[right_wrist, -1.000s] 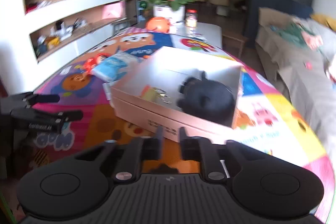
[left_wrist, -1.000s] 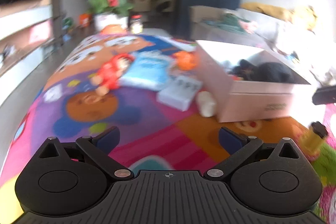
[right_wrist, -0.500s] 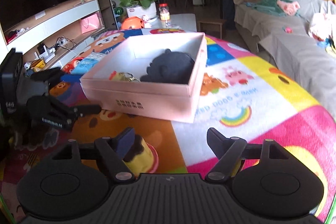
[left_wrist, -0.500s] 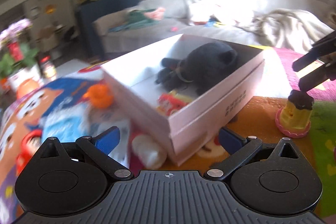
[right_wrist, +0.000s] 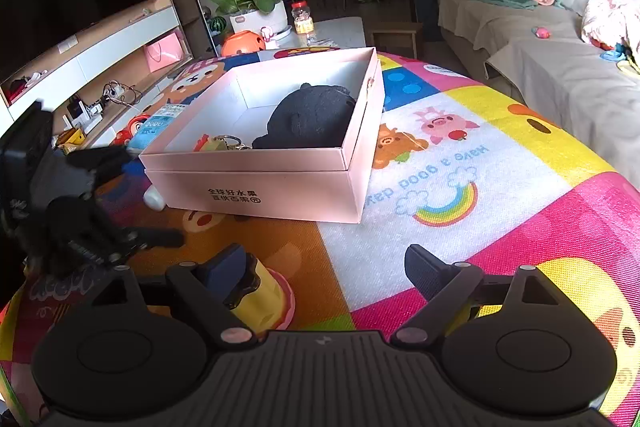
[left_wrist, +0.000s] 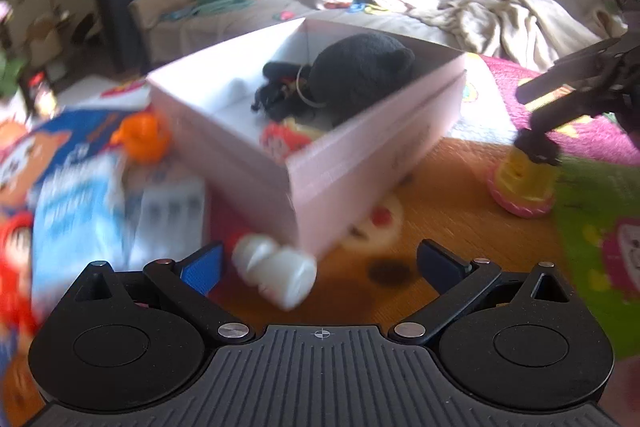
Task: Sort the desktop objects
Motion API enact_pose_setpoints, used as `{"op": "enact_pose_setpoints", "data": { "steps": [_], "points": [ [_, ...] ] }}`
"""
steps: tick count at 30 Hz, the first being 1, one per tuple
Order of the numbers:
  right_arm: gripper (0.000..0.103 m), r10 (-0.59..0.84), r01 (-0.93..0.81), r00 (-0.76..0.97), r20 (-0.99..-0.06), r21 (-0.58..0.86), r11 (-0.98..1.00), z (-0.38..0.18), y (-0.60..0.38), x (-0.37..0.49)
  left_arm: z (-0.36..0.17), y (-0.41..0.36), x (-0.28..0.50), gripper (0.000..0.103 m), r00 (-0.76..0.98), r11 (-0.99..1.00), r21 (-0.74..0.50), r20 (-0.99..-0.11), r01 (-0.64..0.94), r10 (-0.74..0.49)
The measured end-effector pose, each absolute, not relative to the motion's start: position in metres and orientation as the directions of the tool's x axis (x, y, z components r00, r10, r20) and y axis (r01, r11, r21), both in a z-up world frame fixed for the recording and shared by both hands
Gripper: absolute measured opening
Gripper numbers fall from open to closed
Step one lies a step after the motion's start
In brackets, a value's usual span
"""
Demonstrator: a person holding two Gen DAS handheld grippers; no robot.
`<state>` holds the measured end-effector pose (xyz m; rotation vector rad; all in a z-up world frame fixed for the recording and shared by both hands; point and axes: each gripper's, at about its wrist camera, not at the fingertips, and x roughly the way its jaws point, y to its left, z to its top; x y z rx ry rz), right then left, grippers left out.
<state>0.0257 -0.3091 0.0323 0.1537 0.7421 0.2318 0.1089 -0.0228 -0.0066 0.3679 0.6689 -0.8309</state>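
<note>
A pink box stands on the colourful mat and holds a black plush and a small red keychain toy. My left gripper is open, with a white bottle lying just ahead between its fingers, by the box corner. My right gripper is open; a yellow toy with a black top and pink base sits against its left finger. The right gripper also shows in the left wrist view above that toy.
Left of the box lie an orange toy, a blue packet, a clear white case and a red doll. A sofa with clothes runs along the right. A flower pot stands at the far end.
The left gripper moved closer to the box corner and the white bottle. The right gripper moved slightly forward, its jaws still wide, with the yellow toy now against its left finger.
</note>
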Motion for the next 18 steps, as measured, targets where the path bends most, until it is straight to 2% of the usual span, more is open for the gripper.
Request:
{"op": "enact_pose_setpoints", "data": {
  "steps": [9,14,18],
  "points": [
    [0.088,0.331,-0.267,0.697,-0.636,0.199,0.943,0.033,-0.291,0.015,0.001,-0.029,0.029,0.103,0.514,0.628,0.041,-0.618,0.777,-0.595],
    [0.088,0.347,-0.338,0.697,-0.628,0.139,0.931,0.032,-0.269,0.004,0.002,-0.031,0.033,0.103,0.627,0.780,0.039,-0.622,0.624,-0.470],
    [0.088,0.351,-0.352,0.685,-0.638,0.132,0.927,0.026,-0.262,0.002,0.005,-0.023,0.049,0.103,0.664,0.883,-0.051,-0.640,0.466,-0.387]
  ]
}}
